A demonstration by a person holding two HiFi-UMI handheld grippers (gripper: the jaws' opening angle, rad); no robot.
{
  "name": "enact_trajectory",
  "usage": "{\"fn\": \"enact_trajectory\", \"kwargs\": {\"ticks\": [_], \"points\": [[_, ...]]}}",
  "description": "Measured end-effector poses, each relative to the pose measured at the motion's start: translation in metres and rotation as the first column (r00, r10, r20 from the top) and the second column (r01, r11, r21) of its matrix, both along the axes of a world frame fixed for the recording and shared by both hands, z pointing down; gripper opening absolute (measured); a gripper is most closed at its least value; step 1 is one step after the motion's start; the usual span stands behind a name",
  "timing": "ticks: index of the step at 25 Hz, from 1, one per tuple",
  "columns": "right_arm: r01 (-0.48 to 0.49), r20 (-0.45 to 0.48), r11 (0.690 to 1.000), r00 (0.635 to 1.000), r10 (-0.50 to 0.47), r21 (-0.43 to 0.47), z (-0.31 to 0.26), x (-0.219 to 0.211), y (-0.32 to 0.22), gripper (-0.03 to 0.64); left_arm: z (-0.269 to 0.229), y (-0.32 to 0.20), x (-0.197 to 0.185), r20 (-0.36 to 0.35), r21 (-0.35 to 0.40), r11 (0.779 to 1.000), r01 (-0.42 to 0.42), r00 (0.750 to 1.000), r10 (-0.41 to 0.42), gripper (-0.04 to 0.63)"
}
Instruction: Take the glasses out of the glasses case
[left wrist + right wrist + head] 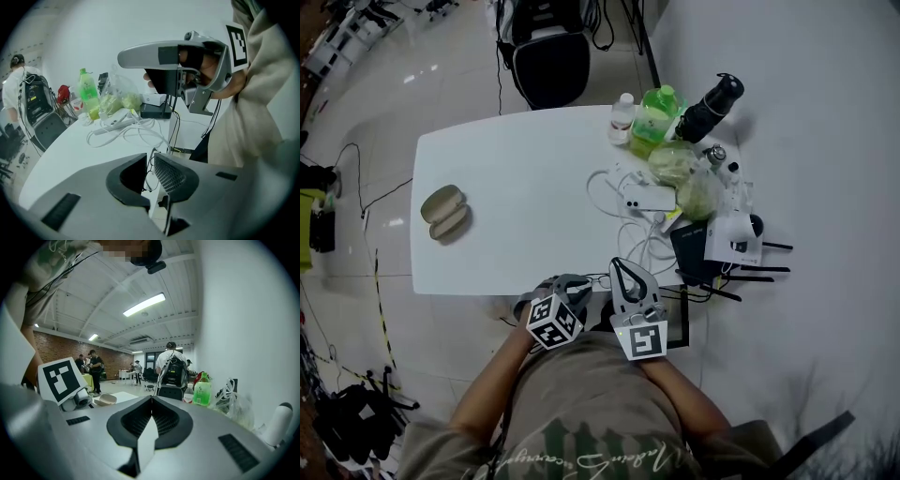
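1. The left gripper (151,161) has its jaws closed to a narrow slit, clamped on the thin wire-framed glasses (149,178).
2. The right gripper (151,399) is held just beside it, its jaws pressed together with nothing between them.
3. The glasses case (443,214) lies open on the white desk (516,178). In the head view, the glasses and both grippers are well to the right of the case, nearer the person.
4. Farther right of the case, a green bottle (654,117), a white phone (650,198) and loose white cables (609,183) crowd the desk.
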State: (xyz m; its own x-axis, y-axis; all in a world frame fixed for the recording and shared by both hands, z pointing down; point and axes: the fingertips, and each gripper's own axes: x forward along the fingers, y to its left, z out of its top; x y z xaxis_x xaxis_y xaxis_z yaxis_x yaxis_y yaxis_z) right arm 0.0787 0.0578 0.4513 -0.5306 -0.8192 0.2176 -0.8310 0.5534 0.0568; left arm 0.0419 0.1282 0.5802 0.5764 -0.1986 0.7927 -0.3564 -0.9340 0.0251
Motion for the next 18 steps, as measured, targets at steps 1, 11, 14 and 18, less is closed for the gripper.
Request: {"fn": "enact_trajectory", "kwargs": {"ticks": [1,11,14,18], "points": [[-0.005,0.003,1.0,1.0,0.005,0.003,-0.001,0.0,0.0,0.012,-0.001,0.002,0.0,-0.007,-0.004,1.0,-0.006,1.0,0.006,0.057],[-0.001,0.016,0.999,1.0,0.001,0.04,-0.012,-0.015,0.0,0.012,-0.019,-0.002,-0.009,-0.08,0.006,1.0,0.026,0.996,-0.025,0.057],[-0.014,0.047,0.999,0.999,0.012,0.047,-0.014,-0.018,-0.002,0.012,-0.022,0.001,-0.007,-0.076,0.052,0.999,-0.004,0.997,0.008,0.026],[-0.026,0.059,0.998,0.998,0.022,0.063,-0.017,-0.02,-0.005,0.012,-0.023,0.008,-0.003,-0.098,0.035,0.999,-0.011,0.995,0.015,0.011]]}}
